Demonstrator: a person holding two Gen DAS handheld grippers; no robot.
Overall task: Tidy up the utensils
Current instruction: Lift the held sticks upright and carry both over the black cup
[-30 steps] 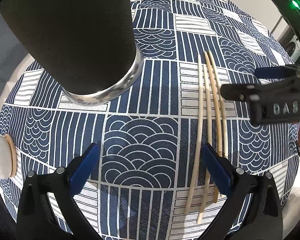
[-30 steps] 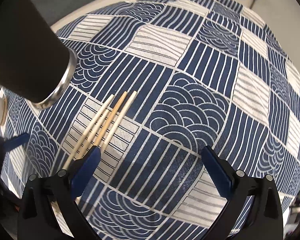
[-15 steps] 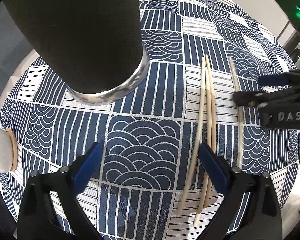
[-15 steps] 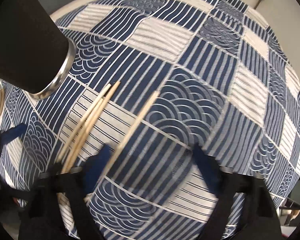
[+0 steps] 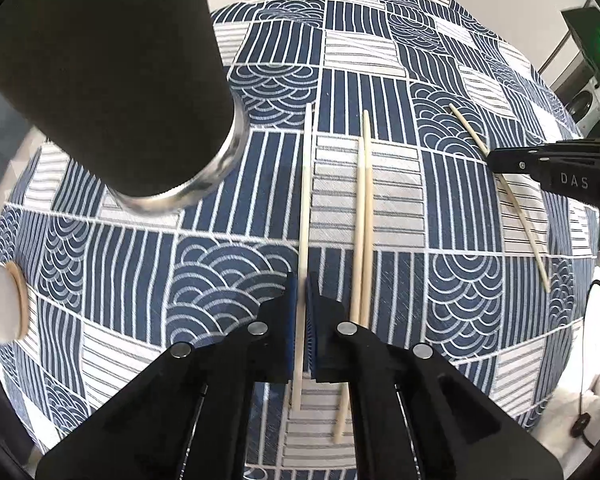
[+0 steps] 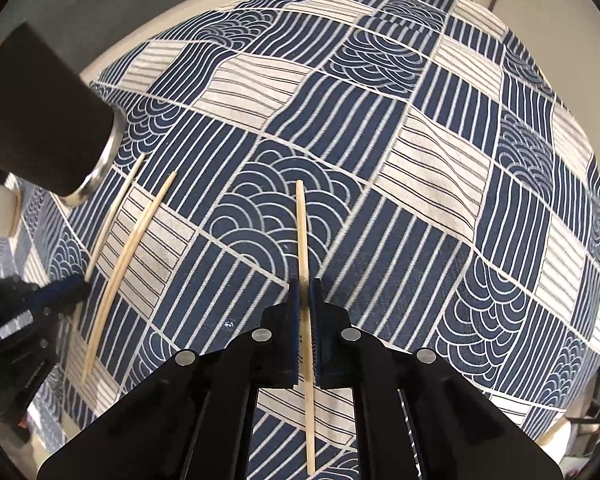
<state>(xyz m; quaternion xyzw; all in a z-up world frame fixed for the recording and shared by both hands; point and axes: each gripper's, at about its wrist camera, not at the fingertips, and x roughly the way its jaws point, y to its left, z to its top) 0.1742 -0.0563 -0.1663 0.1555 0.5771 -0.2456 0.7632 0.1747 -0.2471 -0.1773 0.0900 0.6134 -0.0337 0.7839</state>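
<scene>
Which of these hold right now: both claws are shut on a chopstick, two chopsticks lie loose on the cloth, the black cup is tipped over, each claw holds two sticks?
1. The left claw is shut on one chopstick. True.
2. The right claw is open. False: it is shut on a chopstick.
3. Two loose chopsticks lie side by side on the cloth. True.
4. The black cup lies tipped over. False: it stands upright.
5. Each claw holds two sticks. False: one each.
</scene>
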